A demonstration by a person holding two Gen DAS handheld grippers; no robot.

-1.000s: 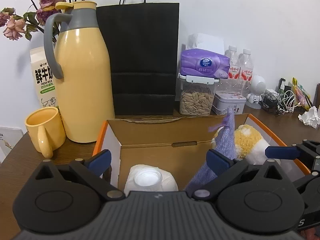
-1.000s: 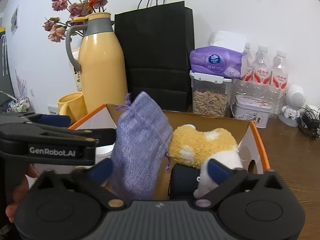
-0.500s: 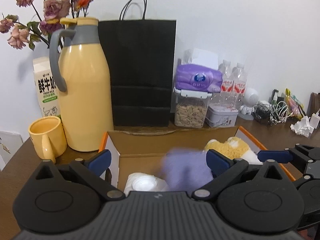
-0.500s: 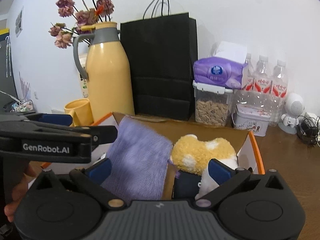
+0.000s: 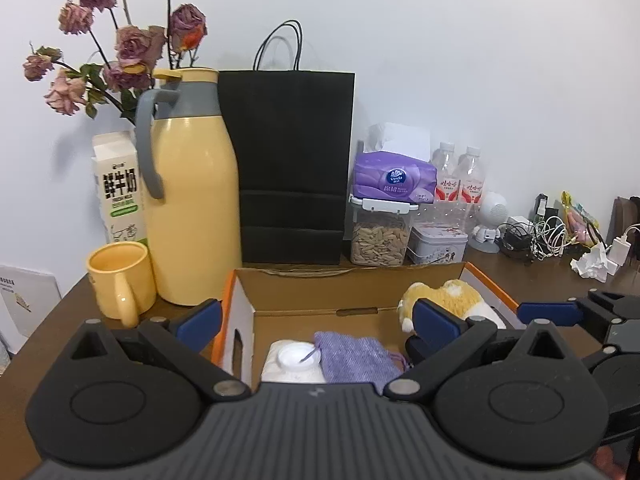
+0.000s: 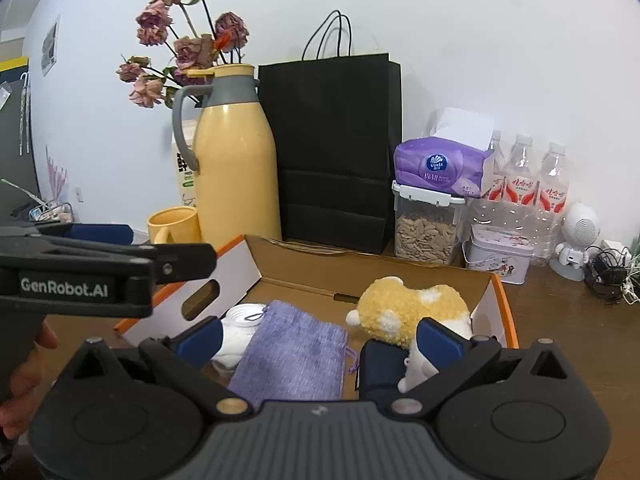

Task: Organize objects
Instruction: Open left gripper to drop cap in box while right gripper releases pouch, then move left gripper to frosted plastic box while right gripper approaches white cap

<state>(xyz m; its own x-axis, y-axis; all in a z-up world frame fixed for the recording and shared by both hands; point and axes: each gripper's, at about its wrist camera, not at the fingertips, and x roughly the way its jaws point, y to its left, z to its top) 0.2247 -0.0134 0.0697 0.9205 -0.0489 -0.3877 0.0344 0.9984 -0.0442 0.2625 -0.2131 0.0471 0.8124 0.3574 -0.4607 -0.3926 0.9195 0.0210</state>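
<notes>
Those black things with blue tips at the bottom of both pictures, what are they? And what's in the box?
They are tongs that a person holds, one in each hand, each with a camera looking out along its two fingers. One picture comes from the left tongs, the other from the right tongs. Both are open and hold nothing. On the brown wooden table sits an open cardboard box with orange edges. Inside lie a purple cloth pouch, a white round container and a yellow and white fluffy toy.
</notes>
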